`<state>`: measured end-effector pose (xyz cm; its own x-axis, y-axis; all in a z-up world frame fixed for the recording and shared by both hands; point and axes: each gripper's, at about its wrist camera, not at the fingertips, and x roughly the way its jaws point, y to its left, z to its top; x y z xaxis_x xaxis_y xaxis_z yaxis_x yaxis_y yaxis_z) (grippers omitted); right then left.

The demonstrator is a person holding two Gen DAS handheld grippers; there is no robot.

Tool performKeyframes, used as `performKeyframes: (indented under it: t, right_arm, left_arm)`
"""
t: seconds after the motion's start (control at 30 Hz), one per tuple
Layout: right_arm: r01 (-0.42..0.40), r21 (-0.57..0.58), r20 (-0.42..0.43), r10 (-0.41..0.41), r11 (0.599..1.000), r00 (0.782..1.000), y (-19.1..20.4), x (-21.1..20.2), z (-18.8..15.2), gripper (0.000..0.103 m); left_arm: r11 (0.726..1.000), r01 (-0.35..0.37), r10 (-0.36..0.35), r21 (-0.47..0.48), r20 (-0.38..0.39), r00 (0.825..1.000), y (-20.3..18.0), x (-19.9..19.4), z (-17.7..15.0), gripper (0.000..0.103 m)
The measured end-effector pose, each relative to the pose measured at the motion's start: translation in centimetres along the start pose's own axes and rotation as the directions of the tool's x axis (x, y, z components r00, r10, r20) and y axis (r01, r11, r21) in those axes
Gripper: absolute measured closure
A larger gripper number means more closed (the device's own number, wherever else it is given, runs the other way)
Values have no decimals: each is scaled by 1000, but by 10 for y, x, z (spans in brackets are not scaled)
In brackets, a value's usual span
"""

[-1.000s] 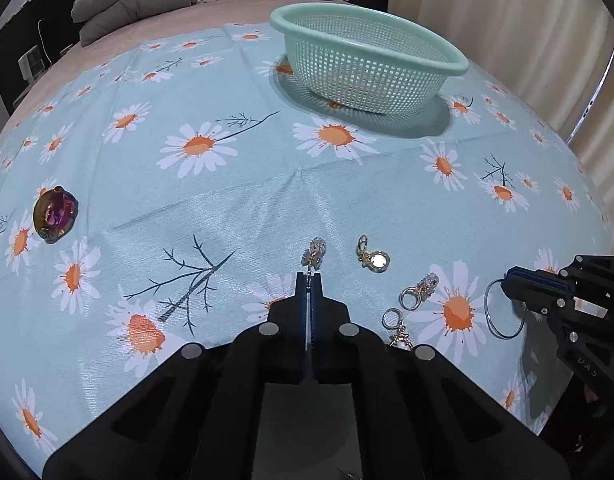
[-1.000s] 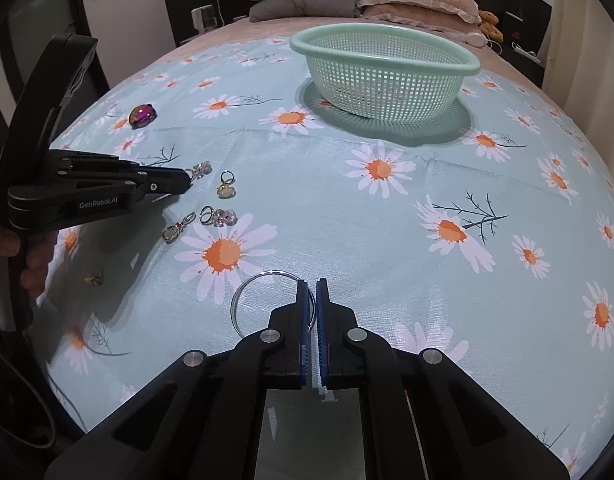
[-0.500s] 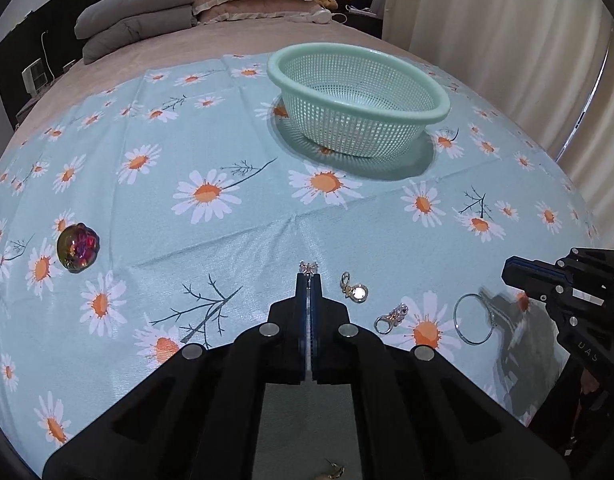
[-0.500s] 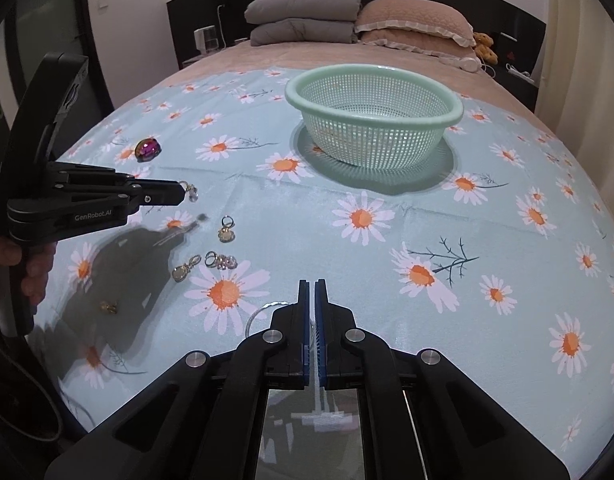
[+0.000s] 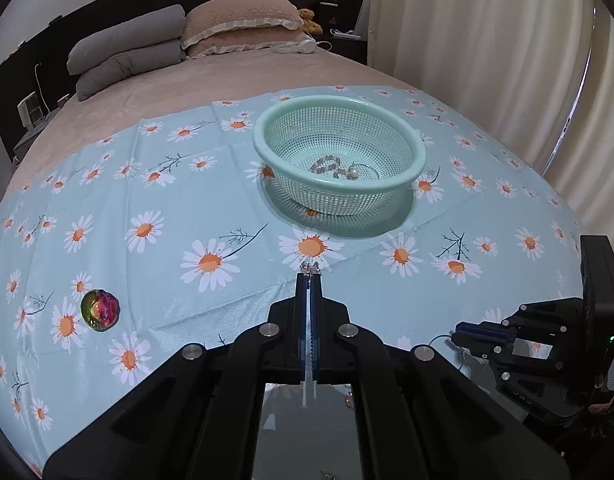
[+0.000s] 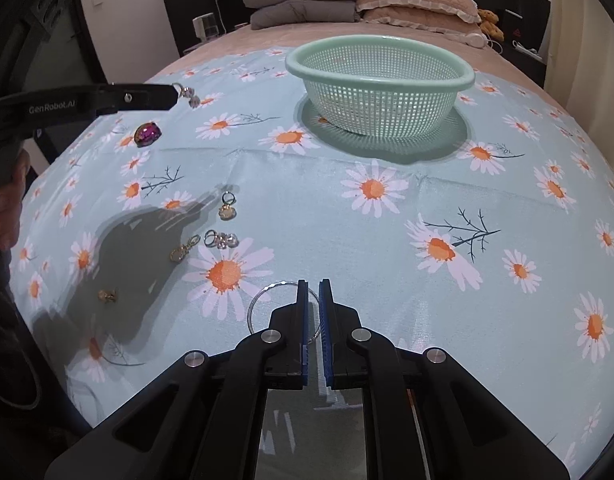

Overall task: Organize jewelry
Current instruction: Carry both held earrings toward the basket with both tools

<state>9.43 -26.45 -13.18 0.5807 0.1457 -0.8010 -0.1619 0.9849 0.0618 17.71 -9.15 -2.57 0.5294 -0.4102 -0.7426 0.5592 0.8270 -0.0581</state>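
Observation:
My left gripper [image 5: 309, 277] is shut on a small silver charm [image 5: 310, 267] and holds it in the air above the daisy cloth; the right wrist view shows the left gripper [image 6: 174, 94] with the charm [image 6: 189, 97] dangling. My right gripper [image 6: 313, 282] sits low over a thin wire ring [image 6: 263, 300]. Its jaws are opening, and the ring's right side runs through the narrow gap untouched. The mint basket [image 5: 387, 189] holds a bead bracelet [image 5: 325, 164] and a pearl piece [image 5: 353, 174]. An iridescent brooch [image 6: 147, 134] lies at the left.
Loose pieces lie on the cloth: a gold charm [image 6: 227, 210], a silver pair [image 6: 223, 240], a gold clasp [image 6: 181, 250] and a tiny gold piece [image 6: 107, 295]. A hand [image 6: 7, 208] grips the left tool. Pillows [image 5: 239, 24] lie beyond the basket, curtains [image 5: 487, 60] at the right.
The left gripper has risen off the cloth with the silver charm, so the basket's inside now shows. The right gripper's jaws have parted slightly around the ring's wire.

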Motion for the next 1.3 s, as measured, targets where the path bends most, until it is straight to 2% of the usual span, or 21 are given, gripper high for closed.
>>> performKeyframes:
  t: [0.07, 0.13, 0.2, 0.3, 0.37, 0.4, 0.43, 0.7, 0.9, 1.0, 1.13, 1.3]
  right_arm:
    - [1, -11, -14, -1, 1000, 1000, 2, 4, -3, 91]
    - [12, -19, -7, -12, 1000, 1000, 3, 5, -5, 68]
    - [24, -31, -5, -24, 999, 1000, 5, 6, -7, 57]
    - [24, -29, -3, -24, 999, 1000, 5, 9, -9, 61]
    - [11, -19, -5, -11, 1000, 1000, 5, 9, -9, 80]
    - [-9, -13, -9, 8, 1000, 1000, 5, 9, -9, 96]
    - [-10, -12, -12, 10, 1000, 1000, 5, 10, -8, 100]
    - [13, 8, 41, -14, 1000, 999, -1, -5, -2, 101]
    - [39, -6, 114, -38, 999, 993, -9, -30, 23, 101]
    - [69, -32, 167, -63, 997, 984, -14, -43, 49, 100]
    - [115, -45, 278, -99, 992, 956, -25, -64, 97, 100]
    - [125, -21, 323, -111, 992, 940, -47, -56, 148, 100]
  left_arm:
    - [1000, 4, -4, 4, 7, 1000, -2, -1, 5, 102]
    - [1000, 5, -5, 10, 14, 1000, -5, -3, 8, 102]
    - [1000, 6, -6, 16, 16, 1000, -7, -3, 10, 102]
    - [1000, 5, -6, 20, 17, 1000, -9, -3, 12, 102]
    - [1000, 6, -6, 16, 15, 1000, -9, -2, 12, 102]
    - [1000, 9, -9, 14, 13, 1000, -8, -1, 13, 102]
    - [1000, 10, -10, 15, 13, 1000, -8, -1, 13, 102]
    - [1000, 18, -18, 20, 15, 1000, -11, 0, 16, 102]
    - [999, 28, -28, 27, 24, 999, -13, 1, 26, 102]
    - [999, 39, -40, 38, 31, 999, -16, 3, 37, 102]
    - [997, 51, -54, 57, 53, 997, -20, 6, 62, 102]
    - [995, 65, -71, 80, 73, 995, -22, 17, 98, 102]
